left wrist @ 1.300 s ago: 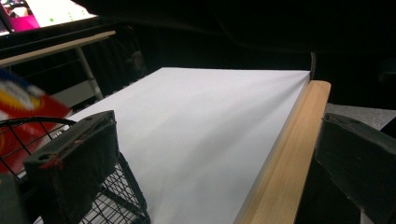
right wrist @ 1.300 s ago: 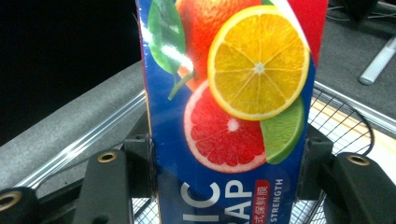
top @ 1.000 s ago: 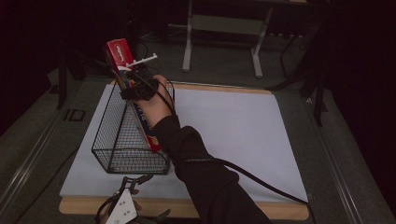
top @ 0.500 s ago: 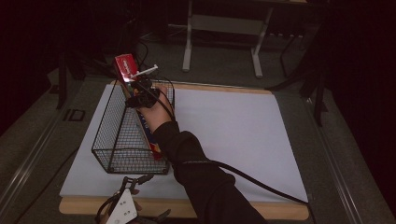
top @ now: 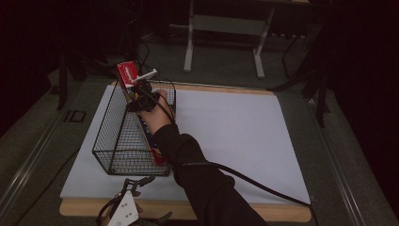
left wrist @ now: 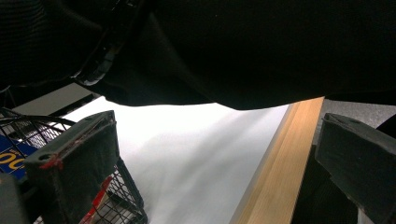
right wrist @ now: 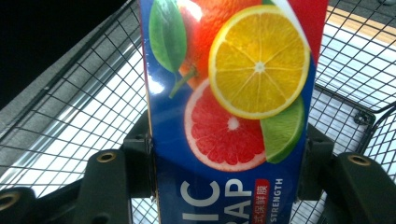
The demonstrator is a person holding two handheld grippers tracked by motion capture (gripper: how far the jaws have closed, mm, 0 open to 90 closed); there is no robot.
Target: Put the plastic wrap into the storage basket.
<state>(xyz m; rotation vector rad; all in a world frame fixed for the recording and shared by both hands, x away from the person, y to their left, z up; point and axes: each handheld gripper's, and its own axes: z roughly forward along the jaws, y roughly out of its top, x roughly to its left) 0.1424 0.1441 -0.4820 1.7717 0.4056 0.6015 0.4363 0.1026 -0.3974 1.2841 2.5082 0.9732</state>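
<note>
Both grippers differ: right gripper (top: 141, 94) clamps the wrap box (right wrist: 229, 116) in the wire basket (top: 113, 141); left gripper (left wrist: 219, 158) gapes, seemingly empty

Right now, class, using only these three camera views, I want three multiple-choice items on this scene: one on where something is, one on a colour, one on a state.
1. Where is the long box held by the right gripper?
A. flat on the floor
B. slanting in the wire basket, its red end above the rim
C. on the wooden edge

2. What colour is the sheet covering the table?
A. white
B. green
C. black

3. How does the left gripper stand?
A. shut on the box
B. shut on the basket
C. open, holding nothing

Answers: 1 B, the high view shows it leaning inside the basket. 2 A, it looks white. 3 C, the left gripper view shows its jaws wide apart over the table edge.
</note>
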